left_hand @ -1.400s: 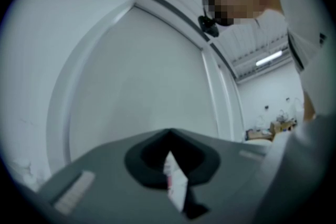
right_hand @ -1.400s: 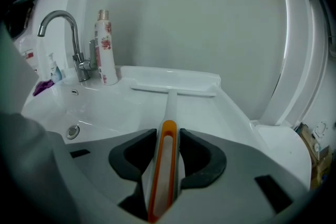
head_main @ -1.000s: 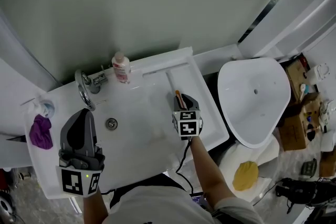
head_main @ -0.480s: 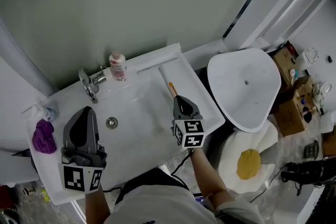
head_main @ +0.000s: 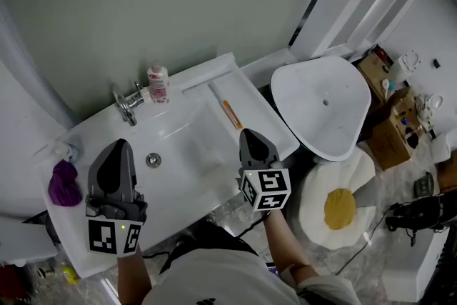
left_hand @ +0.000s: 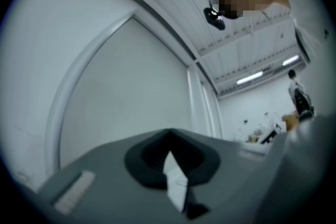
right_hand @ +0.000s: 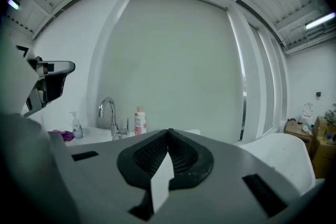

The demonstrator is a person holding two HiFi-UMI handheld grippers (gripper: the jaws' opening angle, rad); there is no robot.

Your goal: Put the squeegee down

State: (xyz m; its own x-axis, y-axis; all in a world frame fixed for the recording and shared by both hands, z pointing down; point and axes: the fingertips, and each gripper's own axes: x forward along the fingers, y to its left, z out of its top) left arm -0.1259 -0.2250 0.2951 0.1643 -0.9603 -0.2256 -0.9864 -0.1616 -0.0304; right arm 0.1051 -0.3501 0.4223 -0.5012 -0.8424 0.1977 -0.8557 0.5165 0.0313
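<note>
The squeegee (head_main: 229, 113), with an orange handle and a pale blade, lies on the right ledge of the white sink (head_main: 187, 178). My right gripper (head_main: 251, 133) hangs above the sink's front right corner, just short of the squeegee and apart from it. Its jaws are shut with nothing between them, as the right gripper view (right_hand: 169, 132) shows. My left gripper (head_main: 118, 147) is held over the sink's left front. Its jaws meet in the left gripper view (left_hand: 169, 132), also empty.
A chrome faucet (head_main: 128, 103) and a pink-labelled bottle (head_main: 158, 84) stand at the sink's back. A purple cloth (head_main: 64, 183) lies at its left end. A white toilet bowl (head_main: 325, 107), a yellow object (head_main: 340, 208) and cardboard boxes (head_main: 396, 132) are on the right.
My right gripper has lifted up and back off the squeegee, which stays on the ledge. The left gripper has shifted slightly.
</note>
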